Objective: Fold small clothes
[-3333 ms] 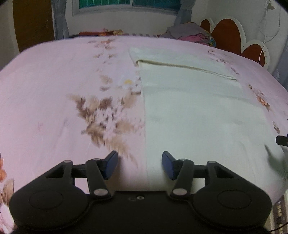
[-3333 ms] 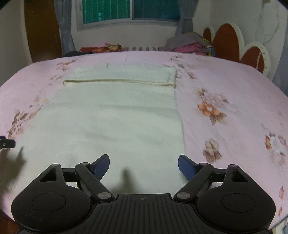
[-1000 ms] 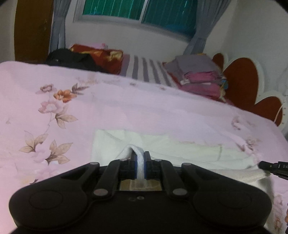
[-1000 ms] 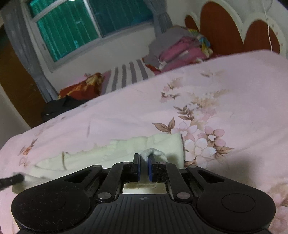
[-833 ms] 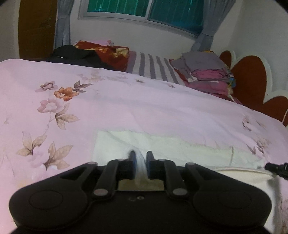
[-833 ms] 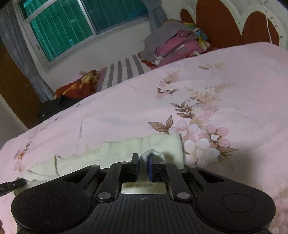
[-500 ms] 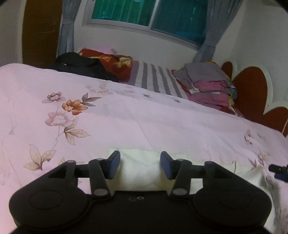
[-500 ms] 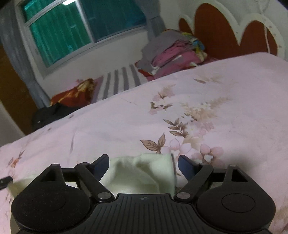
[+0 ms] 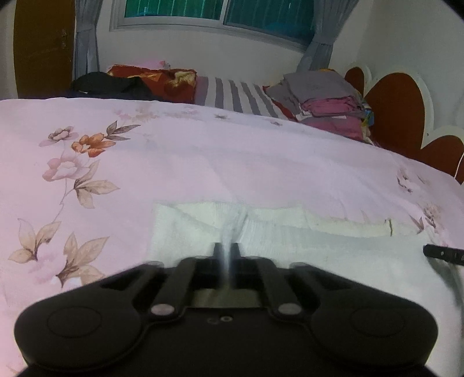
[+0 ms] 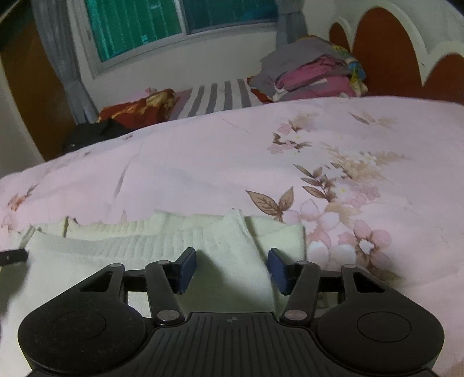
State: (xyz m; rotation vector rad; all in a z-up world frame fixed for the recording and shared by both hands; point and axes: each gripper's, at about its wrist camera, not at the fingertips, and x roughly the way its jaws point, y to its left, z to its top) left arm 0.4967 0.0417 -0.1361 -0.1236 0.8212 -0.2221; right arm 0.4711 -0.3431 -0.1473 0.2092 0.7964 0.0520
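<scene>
Left gripper (image 9: 226,255): jaws pinched together on a raised pleat of the cream garment (image 9: 319,249), somewhat motion-blurred. Right gripper (image 10: 231,268): fingers spread wide, nothing between them; a ridge of the same cloth (image 10: 179,240) lies just ahead in the gap.

Garment lies flat on the pink floral bedspread (image 9: 203,162), doubled over, its folded far edge just beyond both tools. Long axis runs crosswise to both grippers, left to right. The left gripper sits near its left end, the right gripper near its right end, where the cloth stops beside a printed flower.

Judgement: the next fold likely needs both ends held; the right side is not yet gripped.

Farther off: striped pillow (image 9: 232,95) and a stack of folded clothes (image 9: 327,98) by the headboard (image 9: 397,116), below the window (image 9: 220,11).
</scene>
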